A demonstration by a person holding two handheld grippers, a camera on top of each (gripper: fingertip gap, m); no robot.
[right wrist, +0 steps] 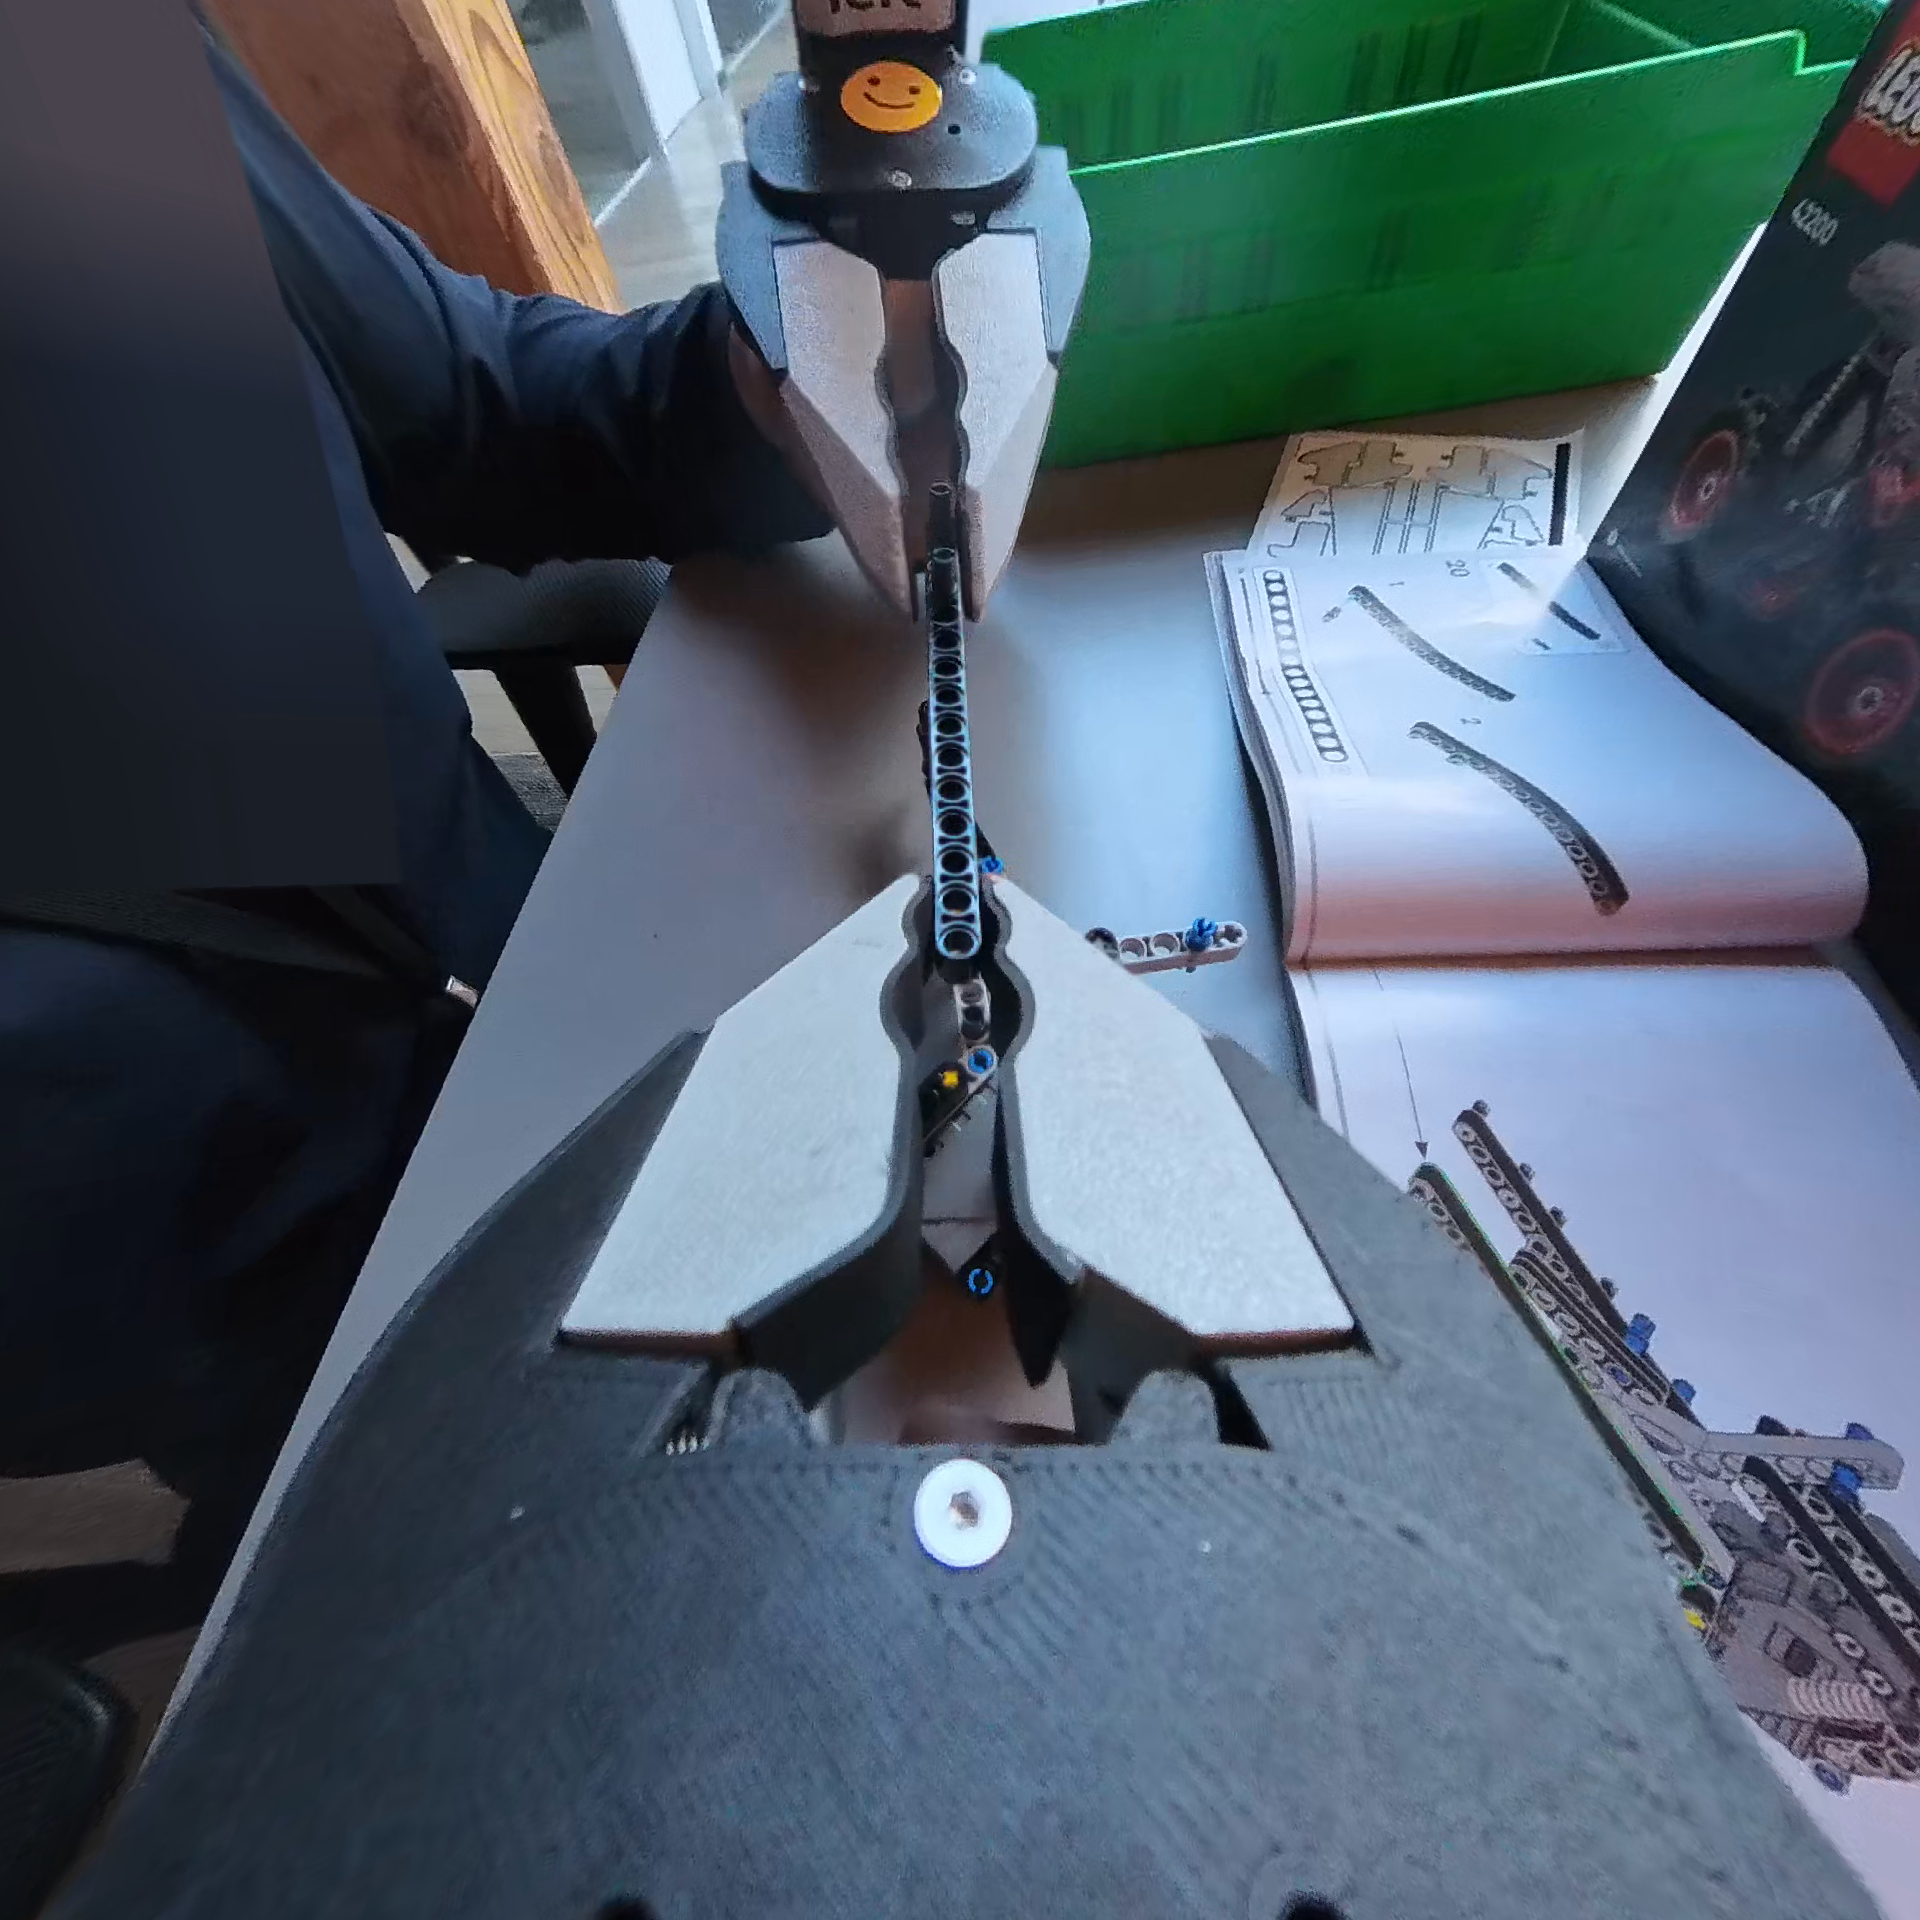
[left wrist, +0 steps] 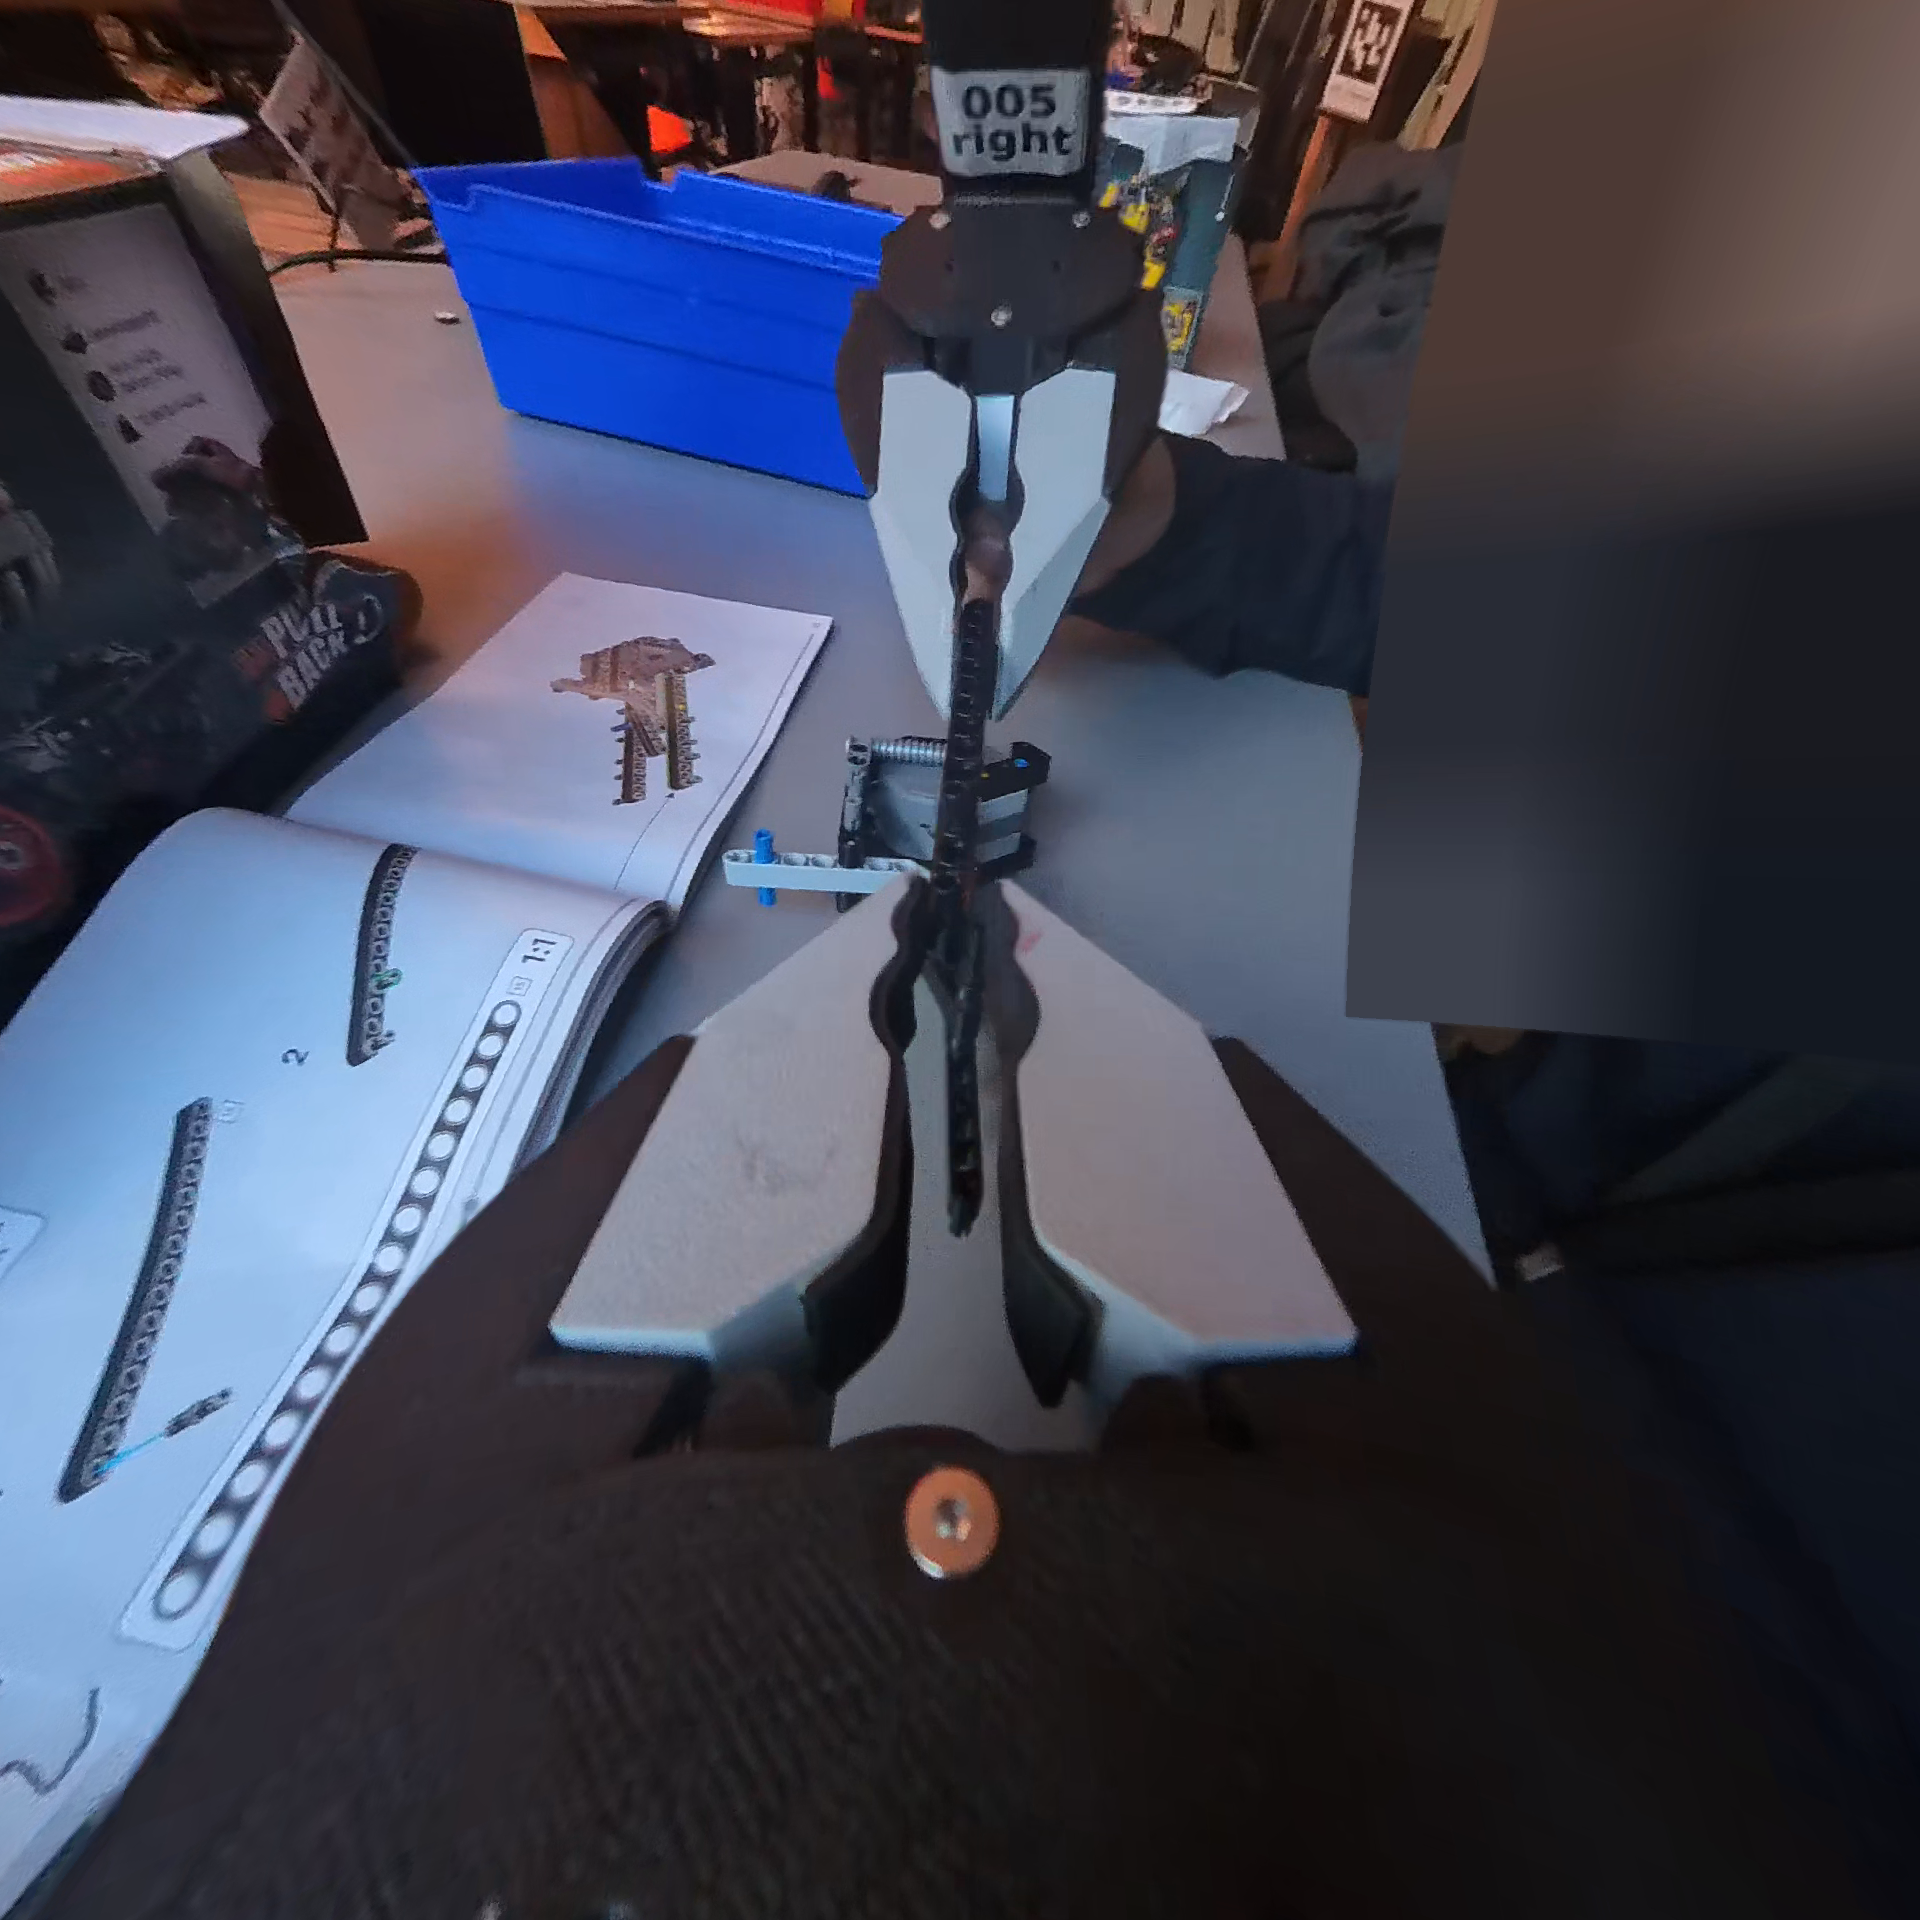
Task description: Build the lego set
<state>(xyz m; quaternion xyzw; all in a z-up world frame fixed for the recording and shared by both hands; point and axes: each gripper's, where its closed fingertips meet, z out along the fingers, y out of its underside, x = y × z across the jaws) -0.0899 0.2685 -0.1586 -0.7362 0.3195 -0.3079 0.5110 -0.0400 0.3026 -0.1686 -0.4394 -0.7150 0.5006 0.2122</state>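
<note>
A long black beam with holes (left wrist: 971, 748) is held in the air between my two grippers, one at each end. My left gripper (left wrist: 956, 909) is shut on its near end. My right gripper (left wrist: 977, 701) faces it and is shut on the far end. In the right wrist view my right gripper (right wrist: 961, 909) grips the beam (right wrist: 954, 769) and the left gripper (right wrist: 940, 608) holds the other end. Below the beam a grey and black assembly with a spring (left wrist: 894, 800) sits on the table; part of it shows between my right fingers (right wrist: 966, 1081). A light grey beam with a blue pin (left wrist: 800, 868) (right wrist: 1169, 943) lies beside it.
An open instruction booklet (left wrist: 312, 1039) (right wrist: 1558, 831) lies on the grey table (left wrist: 1195, 831). The set's box (left wrist: 135, 468) (right wrist: 1818, 468) stands beyond it. A blue bin (left wrist: 665, 312) and a green bin (right wrist: 1403, 260) stand at the table's ends. A person's dark sleeve (right wrist: 499, 416) is alongside. About 7 cm separates my left fingertips from my right.
</note>
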